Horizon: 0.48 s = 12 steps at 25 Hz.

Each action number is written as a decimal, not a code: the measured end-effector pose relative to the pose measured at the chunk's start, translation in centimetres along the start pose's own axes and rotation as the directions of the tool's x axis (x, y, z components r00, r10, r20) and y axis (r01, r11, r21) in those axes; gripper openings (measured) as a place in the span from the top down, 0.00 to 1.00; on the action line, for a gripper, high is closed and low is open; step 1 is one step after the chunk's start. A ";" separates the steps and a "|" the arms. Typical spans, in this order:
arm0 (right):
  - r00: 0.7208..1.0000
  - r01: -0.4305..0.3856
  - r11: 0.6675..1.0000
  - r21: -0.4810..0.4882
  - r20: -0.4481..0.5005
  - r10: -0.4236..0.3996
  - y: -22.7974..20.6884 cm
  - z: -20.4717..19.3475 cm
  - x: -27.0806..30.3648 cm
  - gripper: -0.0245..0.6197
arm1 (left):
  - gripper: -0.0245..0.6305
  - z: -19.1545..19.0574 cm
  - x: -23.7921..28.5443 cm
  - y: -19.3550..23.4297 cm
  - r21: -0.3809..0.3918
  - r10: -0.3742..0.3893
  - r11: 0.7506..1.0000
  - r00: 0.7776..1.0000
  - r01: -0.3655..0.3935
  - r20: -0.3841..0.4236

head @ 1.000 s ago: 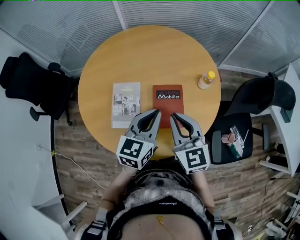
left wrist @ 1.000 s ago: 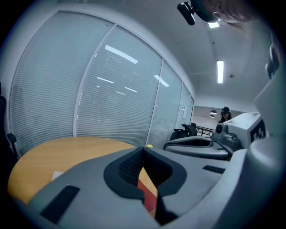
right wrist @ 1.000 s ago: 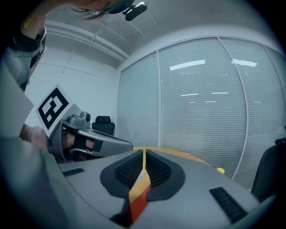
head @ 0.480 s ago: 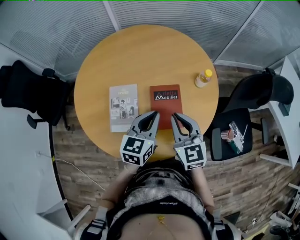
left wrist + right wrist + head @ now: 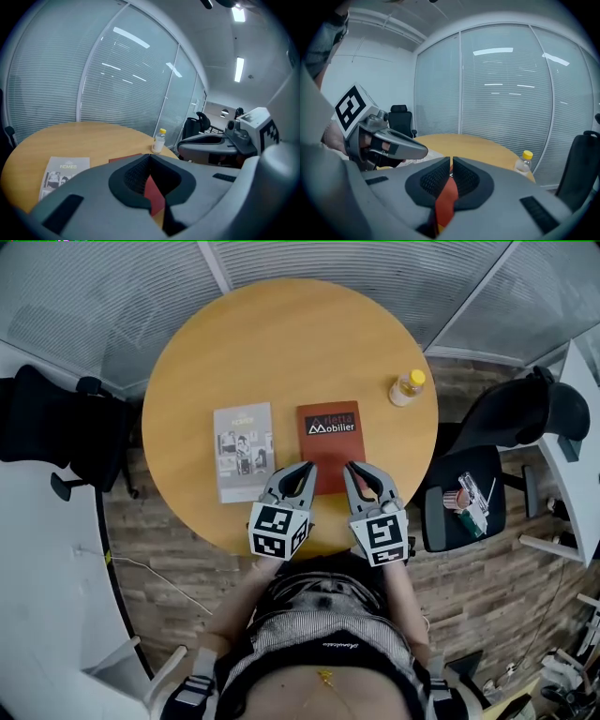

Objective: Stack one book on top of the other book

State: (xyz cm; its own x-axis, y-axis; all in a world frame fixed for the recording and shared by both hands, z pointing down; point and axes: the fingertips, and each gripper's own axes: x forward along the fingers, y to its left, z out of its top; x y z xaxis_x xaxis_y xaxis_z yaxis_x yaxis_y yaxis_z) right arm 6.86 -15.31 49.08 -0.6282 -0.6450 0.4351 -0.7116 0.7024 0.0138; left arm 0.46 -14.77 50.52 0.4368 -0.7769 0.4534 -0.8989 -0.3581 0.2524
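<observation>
2 books lay flat side by side on the surface (image 5: pixel 281 343) near its front edge, grey book (image 5: pixel 243 451) left of red book (image 5: pixel 330 432), not touching. Left claw (image 5: pixel 308 466) and right claw (image 5: pixel 350 468) were both pressed together, holding nothing, tips at the red book's near corners. Bottle (image 5: pixel 406 388) sat by the right edge.

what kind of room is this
Probably an office meeting room: a round wooden table stands among glass walls with blinds, with black office chairs pulled up around it.
</observation>
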 end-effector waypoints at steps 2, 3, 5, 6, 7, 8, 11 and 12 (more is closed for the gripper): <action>0.999 -0.003 1.000 -0.007 -0.032 0.003 0.0 -1.1 0.5 0.91 | 0.93 -1.0 0.3 0.3 -0.011 -0.003 1.000 1.000 0.003 -0.025; 0.999 -0.005 1.000 -0.008 -0.047 0.005 0.0 -1.6 0.8 0.91 | 0.93 -1.4 0.4 0.5 -0.020 -0.005 1.000 0.999 0.005 -0.037; 0.997 -0.008 1.000 -0.005 -0.072 0.007 0.0 -2.6 1.2 0.91 | 0.93 -2.4 0.8 0.8 -0.029 -0.005 1.000 0.998 0.003 -0.064; 0.996 -0.009 1.000 -0.003 -0.084 0.008 -0.1 -3.1 1.4 0.91 | 0.93 -2.9 1.0 1.0 -0.025 -0.001 1.000 0.997 -0.001 -0.077; 0.995 -0.009 1.000 -0.001 -0.096 0.009 -0.1 -3.5 1.6 0.91 | 0.93 -3.3 1.1 1.1 -0.020 0.004 1.000 0.996 -0.005 -0.089; 0.994 -0.010 1.000 0.000 -0.108 0.010 -0.2 -4.1 1.8 0.91 | 0.93 -3.8 1.3 1.2 -0.016 0.007 1.000 0.995 -0.008 -0.099; 0.989 -0.012 1.000 0.005 -0.148 0.013 -0.3 -5.6 2.4 0.91 | 0.93 -4.9 1.6 1.5 -0.023 0.006 1.000 0.992 -0.009 -0.129; 0.987 -0.014 1.000 0.009 -0.160 0.015 -0.4 -6.1 2.5 0.91 | 0.93 -5.4 1.8 1.6 -0.029 0.005 1.000 0.990 -0.010 -0.140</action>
State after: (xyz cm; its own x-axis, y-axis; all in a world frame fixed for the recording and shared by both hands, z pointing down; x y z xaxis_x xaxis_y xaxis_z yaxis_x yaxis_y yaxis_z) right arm 7.47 -15.38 55.71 -0.5802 -0.5779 0.5740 -0.7060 0.7083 -0.0006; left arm -0.03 -13.95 56.31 0.4324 -0.6990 0.5696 -0.9017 -0.3355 0.2727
